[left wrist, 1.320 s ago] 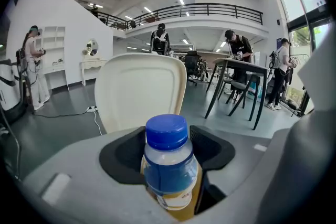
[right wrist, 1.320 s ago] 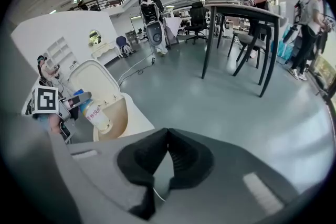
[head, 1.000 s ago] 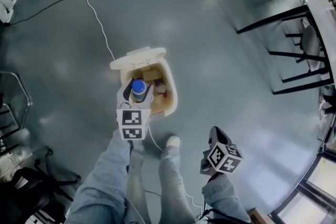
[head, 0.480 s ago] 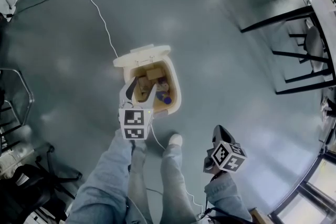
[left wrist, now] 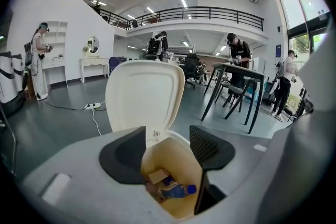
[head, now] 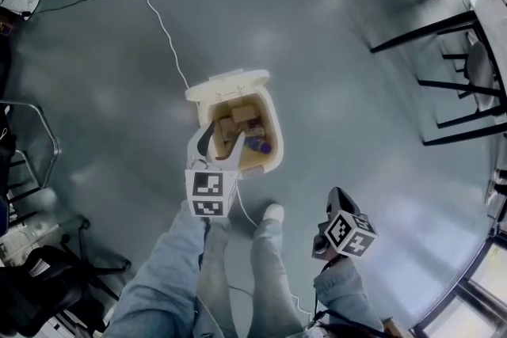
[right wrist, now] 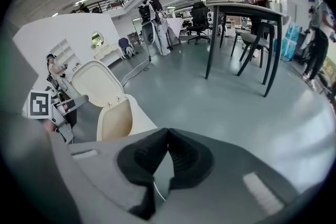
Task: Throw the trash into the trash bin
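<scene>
While left claw [left wrist: 168,147] gapes, rounded cream plastic bin [left wrist: 179,162] holds a bottle [left wrist: 176,191].

Your left claw [head: 219,145] hung w/ jaws apart over the bin [head: 276,145] mouth, nothing betw. them. The lid [head: 228,82] stood upright, walling off the far side. Inside, a bottle [head: 260,145] & boxes [head: 242,115] lay low, w/ room above. The floor [head: 333,36] round it lay open, bar a white cable [head: 164,26] far-left & bench legs [head: 419,32] well off right.
</scene>
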Demonstrator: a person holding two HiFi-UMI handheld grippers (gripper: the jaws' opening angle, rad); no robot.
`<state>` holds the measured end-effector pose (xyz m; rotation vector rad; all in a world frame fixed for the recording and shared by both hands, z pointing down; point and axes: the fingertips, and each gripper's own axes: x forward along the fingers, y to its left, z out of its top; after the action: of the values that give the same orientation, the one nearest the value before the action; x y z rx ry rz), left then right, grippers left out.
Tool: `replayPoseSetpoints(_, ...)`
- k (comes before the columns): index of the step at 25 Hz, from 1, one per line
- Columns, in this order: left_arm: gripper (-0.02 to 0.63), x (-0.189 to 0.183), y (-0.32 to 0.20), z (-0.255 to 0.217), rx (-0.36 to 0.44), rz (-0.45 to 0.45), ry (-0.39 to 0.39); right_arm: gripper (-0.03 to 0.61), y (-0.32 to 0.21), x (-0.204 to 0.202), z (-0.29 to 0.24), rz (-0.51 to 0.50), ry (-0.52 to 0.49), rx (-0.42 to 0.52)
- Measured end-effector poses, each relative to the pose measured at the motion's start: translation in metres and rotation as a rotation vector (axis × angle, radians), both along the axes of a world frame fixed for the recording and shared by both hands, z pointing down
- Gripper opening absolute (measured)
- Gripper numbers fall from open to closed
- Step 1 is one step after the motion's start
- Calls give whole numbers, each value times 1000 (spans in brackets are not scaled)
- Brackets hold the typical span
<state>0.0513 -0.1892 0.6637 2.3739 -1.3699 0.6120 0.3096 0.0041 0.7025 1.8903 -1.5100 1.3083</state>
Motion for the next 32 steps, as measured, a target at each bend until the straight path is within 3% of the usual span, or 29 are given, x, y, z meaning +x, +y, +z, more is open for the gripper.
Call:
replayPoseSetpoints(10,233,-15,27,-77,22,-35,51,3,-25,-22,-39,-39,-15,69)
replayPoseSetpoints(15,167,-27,35,-149,30,-71,74,3,-44,-33,-111,-100,2,167)
replayPoseSetpoints(19,62,-34,37,-217,77,-120,132,3,-63,-35,-176,-150,31,273)
replayPoseSetpoints(22,18,-35,46,-255,86,-143,173,3,-63,-38,-218,-174,47,318)
replayPoseSetpoints(28,9,-37,68,-320,118,-135,186,3,-61,-56,-282,-164,1,388)
replayPoseSetpoints(32,9,-49,77,-376,204,-126,152,3,-62,-62,-327,-185,-37,464)
